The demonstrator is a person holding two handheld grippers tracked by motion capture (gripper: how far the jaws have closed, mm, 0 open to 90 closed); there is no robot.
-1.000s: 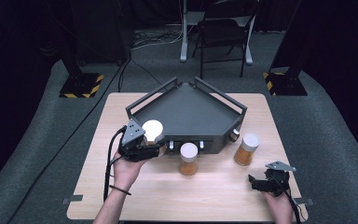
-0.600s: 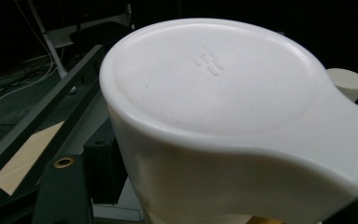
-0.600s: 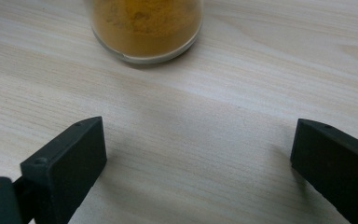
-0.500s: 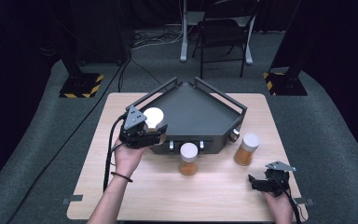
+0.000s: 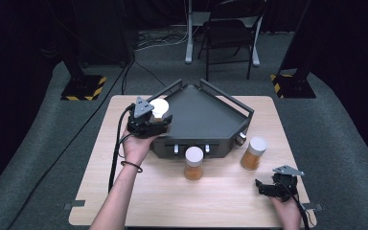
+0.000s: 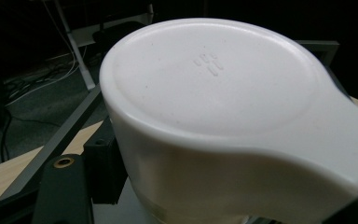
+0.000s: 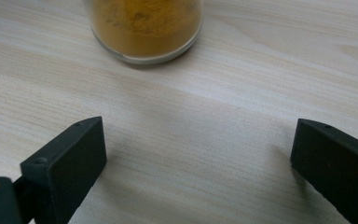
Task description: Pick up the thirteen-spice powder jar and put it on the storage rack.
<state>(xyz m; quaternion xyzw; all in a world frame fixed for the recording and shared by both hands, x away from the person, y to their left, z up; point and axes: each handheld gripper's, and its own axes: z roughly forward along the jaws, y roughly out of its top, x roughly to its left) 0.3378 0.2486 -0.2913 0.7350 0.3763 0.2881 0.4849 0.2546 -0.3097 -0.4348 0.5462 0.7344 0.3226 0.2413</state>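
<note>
Holding a white-lidded jar over the left corner of the dark tray, the left claw grips it, its lid looming close in the left gripper view. The right claw rests spread on the table, well apart from two jars before the tray.

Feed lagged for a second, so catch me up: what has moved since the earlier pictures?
The left gripper carried its white-lidded jar forward, up over the black tray's left rail, still gripped. The right gripper stayed open on the table, and the two other jars haven't moved.
</note>
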